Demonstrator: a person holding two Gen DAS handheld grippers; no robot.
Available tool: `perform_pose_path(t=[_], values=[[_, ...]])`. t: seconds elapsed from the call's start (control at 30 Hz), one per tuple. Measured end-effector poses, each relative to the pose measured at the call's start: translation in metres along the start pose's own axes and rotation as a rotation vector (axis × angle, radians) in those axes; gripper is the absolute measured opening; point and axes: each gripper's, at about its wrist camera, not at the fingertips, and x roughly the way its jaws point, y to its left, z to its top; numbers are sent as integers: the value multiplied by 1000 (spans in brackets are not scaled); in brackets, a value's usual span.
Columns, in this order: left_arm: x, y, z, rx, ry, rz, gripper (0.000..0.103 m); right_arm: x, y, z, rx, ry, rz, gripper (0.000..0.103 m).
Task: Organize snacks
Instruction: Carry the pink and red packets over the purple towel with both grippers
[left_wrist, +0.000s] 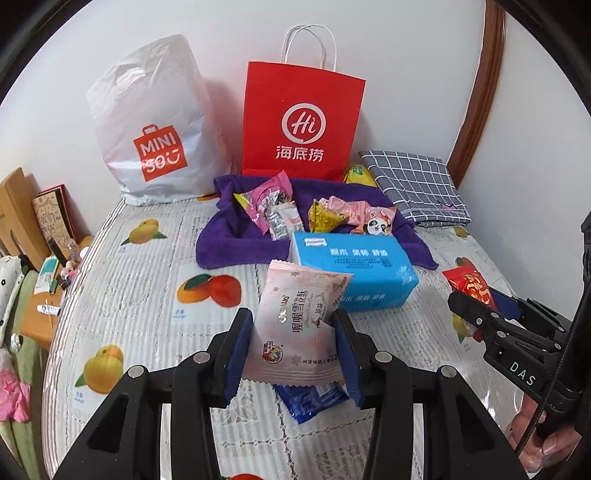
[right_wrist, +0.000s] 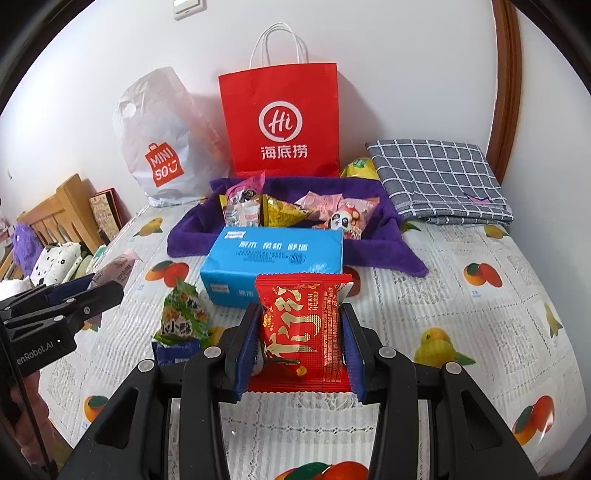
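The left gripper (left_wrist: 293, 349) is clamped on a pale pink snack packet (left_wrist: 299, 325), held above the bench (left_wrist: 147, 266) over a blue wrapper (left_wrist: 314, 400). The right gripper (right_wrist: 301, 352) pinches a red snack packet (right_wrist: 303, 328) (gold lettering). At 12 o'clock lie a blue tissue pack (right_wrist: 273, 254) and a purple towel (right_wrist: 373, 240) bearing more snacks (right_wrist: 284, 210).

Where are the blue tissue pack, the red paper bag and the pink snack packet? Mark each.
blue tissue pack (right_wrist: 273, 254): right wrist view, top face.
red paper bag (left_wrist: 301, 122): left wrist view, front panel.
pink snack packet (left_wrist: 295, 325): left wrist view, front face.
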Motion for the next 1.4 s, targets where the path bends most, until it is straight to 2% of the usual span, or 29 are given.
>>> perform_pose_path(t=[0.47,0.7,0.83,1.4], values=[[17,-1,45,6,-23,-1,42,27,-4,47,-5,3,10,42],[32,-6,67,44,-35,26,42,43,-7,68,-7,3,10,42],[42,-4,79,38,-25,-3,42,58,-7,80,-20,22,38,42],[94,15,135,36,-20,33,42,121,-21,150,-30,36,42,42]])
